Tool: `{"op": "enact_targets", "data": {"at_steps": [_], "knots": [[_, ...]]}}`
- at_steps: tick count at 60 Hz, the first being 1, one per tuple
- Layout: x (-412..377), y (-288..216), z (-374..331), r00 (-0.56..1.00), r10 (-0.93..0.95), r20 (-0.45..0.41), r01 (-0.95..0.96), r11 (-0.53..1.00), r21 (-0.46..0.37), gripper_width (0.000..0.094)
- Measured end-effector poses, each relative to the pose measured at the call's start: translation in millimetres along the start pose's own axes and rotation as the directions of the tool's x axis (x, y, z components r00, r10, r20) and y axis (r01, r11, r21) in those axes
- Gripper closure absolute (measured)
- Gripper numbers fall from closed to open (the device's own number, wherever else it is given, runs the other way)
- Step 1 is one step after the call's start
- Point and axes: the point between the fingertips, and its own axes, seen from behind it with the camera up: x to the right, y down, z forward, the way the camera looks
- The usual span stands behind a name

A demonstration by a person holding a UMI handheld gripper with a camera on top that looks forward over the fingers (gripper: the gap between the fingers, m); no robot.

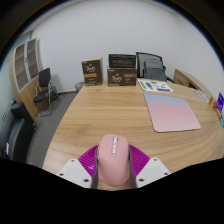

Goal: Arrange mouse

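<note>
A pink computer mouse [112, 160] sits between my gripper's [112, 166] two magenta-padded fingers [88, 160], which press on both its sides. The mouse is held low over the near part of a wooden table [95, 115]. A pink mouse mat [172, 112] lies on the table ahead and to the right of the fingers, well beyond the mouse.
Papers [158, 87] lie beyond the mat. Brown boxes [92, 71] and a black box [122, 68] stand at the table's far edge, with a monitor [151, 65] beside them. Office chairs [44, 85] stand left of the table. A dark object [220, 102] is at far right.
</note>
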Motion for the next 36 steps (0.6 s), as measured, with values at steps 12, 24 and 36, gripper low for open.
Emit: {"op": "enact_targets", "data": {"at_steps": [12, 24, 36], "knots": [[35, -65, -30, 0.999, 0.011, -0.033, -0.008, 0.996, 0.09, 0.0503], [152, -126, -2, 0.994, -0.031, -0.105, 0.043, 0.993, 0.111, 0.0505], [236, -133, 66, 0.997, -0.012, -0.081, 0.015, 0.999, 0.041, 0.0505]]}}
